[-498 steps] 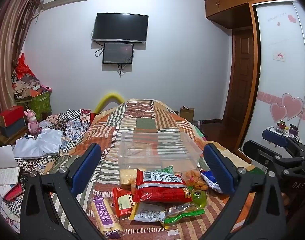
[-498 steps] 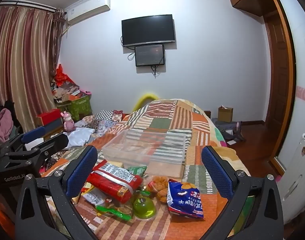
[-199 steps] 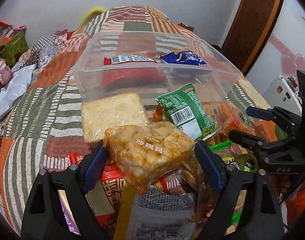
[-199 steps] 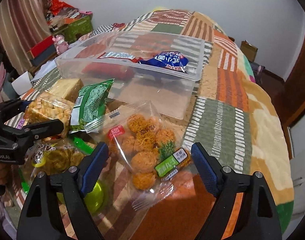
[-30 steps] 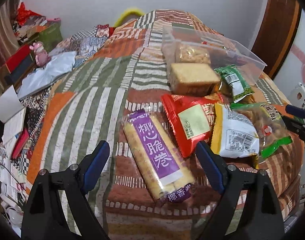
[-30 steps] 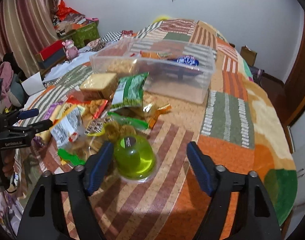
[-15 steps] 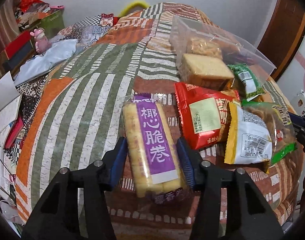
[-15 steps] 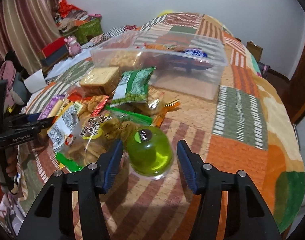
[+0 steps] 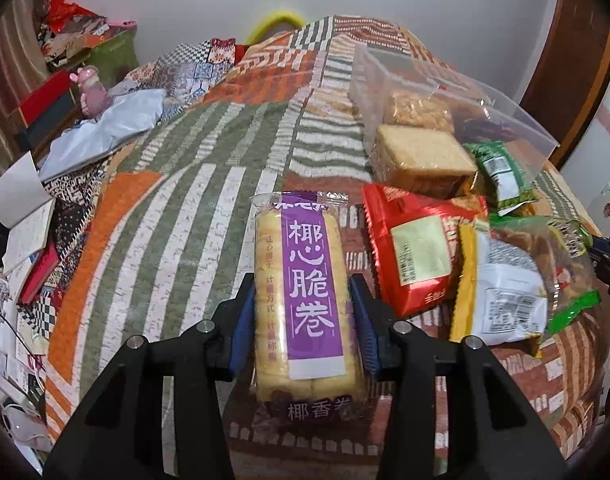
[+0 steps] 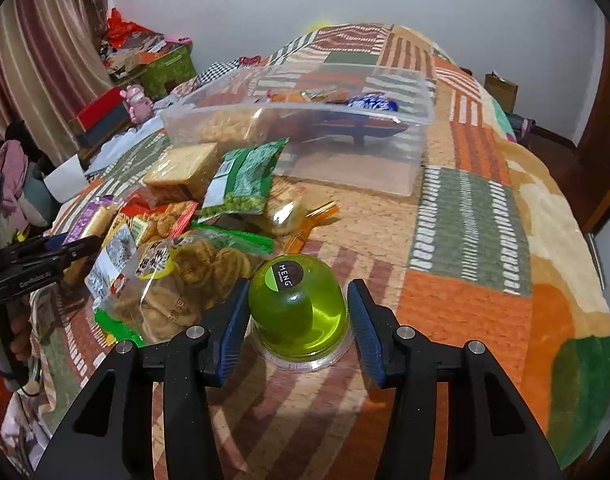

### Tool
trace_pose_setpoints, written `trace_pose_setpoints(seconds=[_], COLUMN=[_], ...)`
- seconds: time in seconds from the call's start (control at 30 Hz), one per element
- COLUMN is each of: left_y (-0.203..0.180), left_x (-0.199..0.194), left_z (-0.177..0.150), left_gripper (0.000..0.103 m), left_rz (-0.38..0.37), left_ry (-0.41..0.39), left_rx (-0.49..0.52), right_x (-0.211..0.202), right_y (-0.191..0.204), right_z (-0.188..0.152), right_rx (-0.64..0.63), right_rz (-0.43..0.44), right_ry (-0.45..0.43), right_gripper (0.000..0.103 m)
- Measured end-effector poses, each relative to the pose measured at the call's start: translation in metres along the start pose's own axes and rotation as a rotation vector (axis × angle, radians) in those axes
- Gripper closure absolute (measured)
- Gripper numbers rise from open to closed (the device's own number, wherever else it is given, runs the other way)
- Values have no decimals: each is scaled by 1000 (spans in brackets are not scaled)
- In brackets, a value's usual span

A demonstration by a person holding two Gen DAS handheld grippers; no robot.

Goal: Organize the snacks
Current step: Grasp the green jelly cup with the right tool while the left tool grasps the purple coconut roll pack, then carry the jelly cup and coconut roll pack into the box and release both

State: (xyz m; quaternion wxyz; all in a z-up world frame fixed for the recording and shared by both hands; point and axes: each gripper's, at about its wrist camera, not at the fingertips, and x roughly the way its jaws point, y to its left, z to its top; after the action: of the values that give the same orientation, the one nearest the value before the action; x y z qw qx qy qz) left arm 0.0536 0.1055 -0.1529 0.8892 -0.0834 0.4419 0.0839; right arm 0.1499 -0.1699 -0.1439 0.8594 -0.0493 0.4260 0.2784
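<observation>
left gripper [image 9: 303, 322] closing, pads against purple wafer-roll pack [image 9: 305, 300] (near end hidden) | right gripper [image 10: 297, 322] closing around green jelly cup [image 10: 299, 312], contact unclear | blue packet [image 10: 371, 103] in bin [image 10: 417, 148], 12 o'clock, right view only

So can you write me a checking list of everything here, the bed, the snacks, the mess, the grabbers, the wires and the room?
Surface: patchwork bedspread, rumpled.
Job's things: clear bin partly filled; purple roll pack; green jelly cup; loose packets beside them.
Clutter: papers and white cloth at the bed's left side.
Grippers: left gripper closing around the roll pack; right gripper closing around the jelly cup.
Cables: white cord by the papers.
Surroundings: curtain, wooden door, pink toy.
</observation>
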Motion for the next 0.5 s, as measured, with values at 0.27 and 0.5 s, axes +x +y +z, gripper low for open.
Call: trace_pose_setpoints(seconds=[0.27, 0.5], left_y=[-10, -33], left_x=[-26, -40], left_z=[25, 57], left_gripper=[58, 58], left_rz=[-40, -93], left_ry=[-73, -142], left_rx=[0, 22], right_x=[-18, -25], right_y=[-5, -6], right_z=[18, 37], right_rx=[-8, -19], right_rz=[-26, -37], right_ry=[-63, -120], right_gripper=[60, 60])
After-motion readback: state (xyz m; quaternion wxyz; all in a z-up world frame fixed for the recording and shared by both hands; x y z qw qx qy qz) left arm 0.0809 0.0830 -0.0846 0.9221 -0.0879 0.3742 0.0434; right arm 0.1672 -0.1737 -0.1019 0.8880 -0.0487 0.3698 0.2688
